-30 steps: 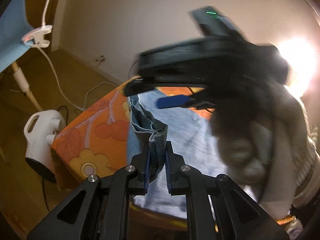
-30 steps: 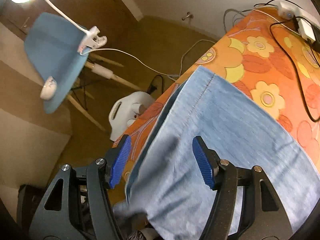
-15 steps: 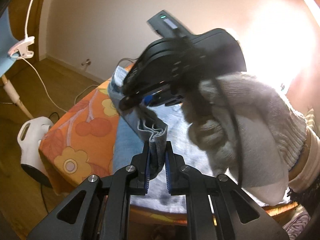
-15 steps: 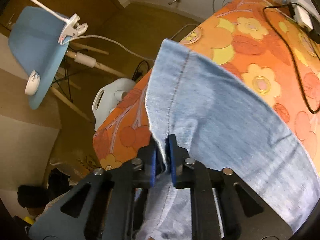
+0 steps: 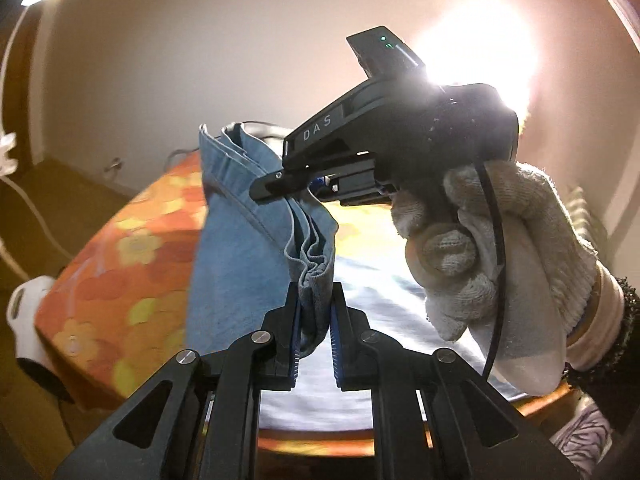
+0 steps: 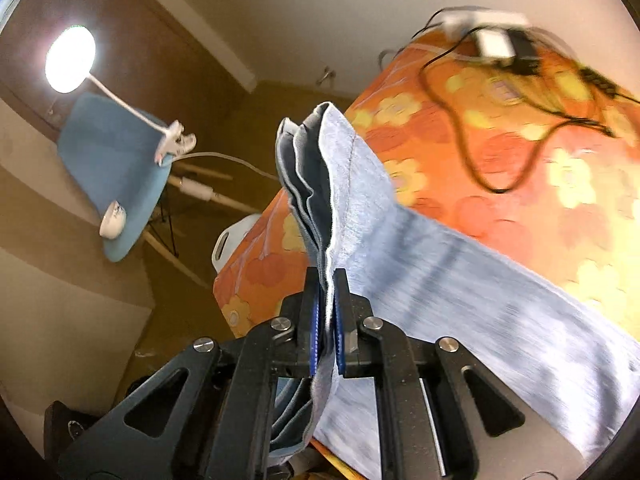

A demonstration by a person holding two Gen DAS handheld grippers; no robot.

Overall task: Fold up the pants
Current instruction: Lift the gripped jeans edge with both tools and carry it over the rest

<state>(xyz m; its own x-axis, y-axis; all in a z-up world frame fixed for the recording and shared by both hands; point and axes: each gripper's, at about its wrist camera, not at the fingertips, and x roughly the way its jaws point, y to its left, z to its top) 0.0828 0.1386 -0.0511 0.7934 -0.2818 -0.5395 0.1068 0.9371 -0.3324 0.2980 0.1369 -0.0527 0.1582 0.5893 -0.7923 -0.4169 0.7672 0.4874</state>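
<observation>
We hold the left gripper [image 5: 314, 326] pinched on a bunched fold of the light blue pants [image 5: 236, 264], its blue pads pressed into the gathered cloth. Just beyond it, our gloved right hand [image 5: 492, 264] grips the right gripper [image 6: 325, 322], whose jaws are clamped tight on another stack of the pants' edges; several layers stand up between the pads. Both pinched edges are lifted, and the rest of the pants slopes down onto the table [image 6: 520, 168], which wears an orange cloth printed with yellow flowers. At the table's far right edge lie a white power strip [image 6: 486, 26] and tangled black cables [image 6: 472, 132], blurred. To the left, on the brown floor, stands a blue chair [image 6: 116, 168] with a lit white clip lamp [image 6: 70, 60] fixed to it, and a white jug-like object [image 5: 24, 312] sits near the table's corner. Pale walls rise behind. The side of the right gripper reads "DAS".
</observation>
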